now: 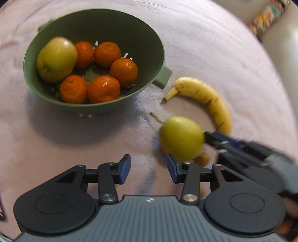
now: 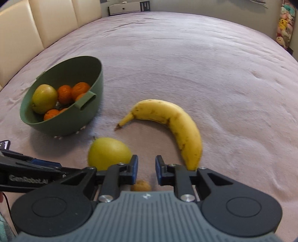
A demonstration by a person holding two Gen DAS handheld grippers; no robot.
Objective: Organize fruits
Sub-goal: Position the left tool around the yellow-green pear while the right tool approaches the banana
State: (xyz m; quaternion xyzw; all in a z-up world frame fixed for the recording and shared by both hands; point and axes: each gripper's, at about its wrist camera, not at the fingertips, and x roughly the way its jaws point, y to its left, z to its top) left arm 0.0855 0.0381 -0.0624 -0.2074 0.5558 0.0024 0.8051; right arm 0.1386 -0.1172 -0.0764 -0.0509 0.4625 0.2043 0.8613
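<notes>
A green colander bowl (image 1: 160,55) (image 2: 93,74) sits on the pink blanket and holds a green apple (image 1: 55,59) and several mandarins (image 1: 103,89). A banana (image 1: 210,98) (image 2: 177,121) lies to the right of the bowl. A green pear (image 1: 180,137) (image 2: 108,152) lies between the bowl and banana. A small brown fruit (image 2: 142,185) (image 1: 203,159) lies just below the right gripper's fingers. My left gripper (image 1: 149,168) is open and empty, with the pear at its right fingertip. My right gripper (image 2: 146,167) is open and empty, right of the pear; it also shows in the left wrist view (image 1: 214,139).
The pink blanket (image 2: 204,65) covers a wide bed. A cream padded headboard (image 2: 28,28) stands at the far left. Soft toys (image 2: 285,28) hang at the far right. A white unit (image 2: 124,7) stands beyond the bed.
</notes>
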